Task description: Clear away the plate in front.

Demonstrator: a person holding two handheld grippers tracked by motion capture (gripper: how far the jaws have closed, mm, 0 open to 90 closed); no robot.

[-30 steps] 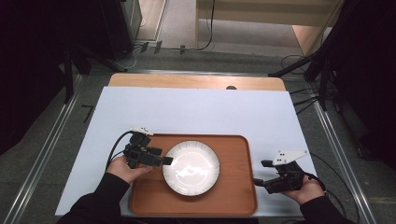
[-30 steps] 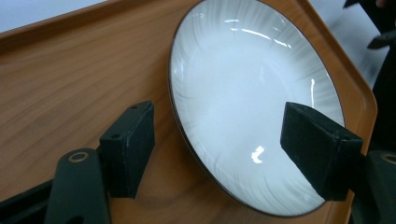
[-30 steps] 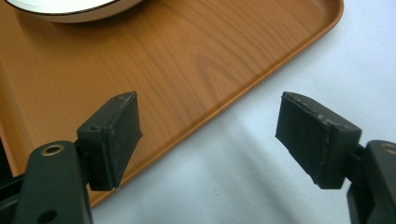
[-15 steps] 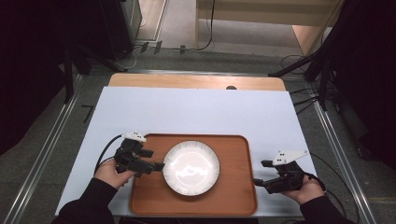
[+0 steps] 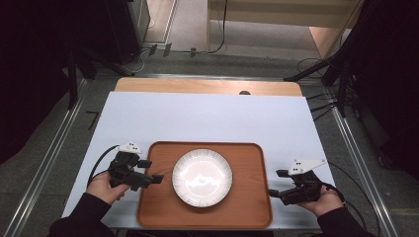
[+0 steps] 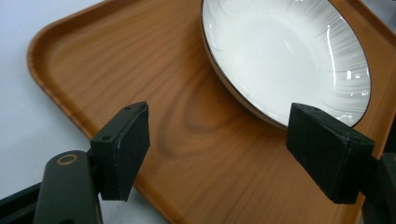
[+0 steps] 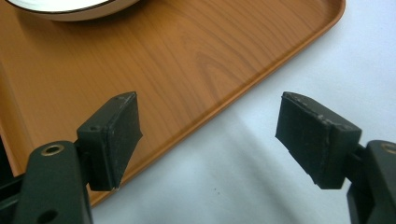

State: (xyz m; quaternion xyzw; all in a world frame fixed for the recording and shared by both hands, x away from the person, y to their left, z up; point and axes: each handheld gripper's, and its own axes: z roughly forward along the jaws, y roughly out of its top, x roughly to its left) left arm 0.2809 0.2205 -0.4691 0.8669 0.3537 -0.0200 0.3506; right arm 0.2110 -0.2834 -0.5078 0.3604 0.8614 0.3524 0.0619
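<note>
Both my grippers, left gripper point(image 5: 157, 178) and right gripper point(image 5: 272, 194), have fingers spread at the tray point(image 5: 153, 212) edges; uneven lifting risks sliding the plate point(image 5: 202, 177).

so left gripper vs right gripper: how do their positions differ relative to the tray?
The left gripper has its tips over the tray, pointing at the plate; the right gripper sits at the tray's right edge, mostly over the white table cover. The left gripper view looks along the plate rim; the right gripper view along the tray rim. Both are open and empty.
</note>
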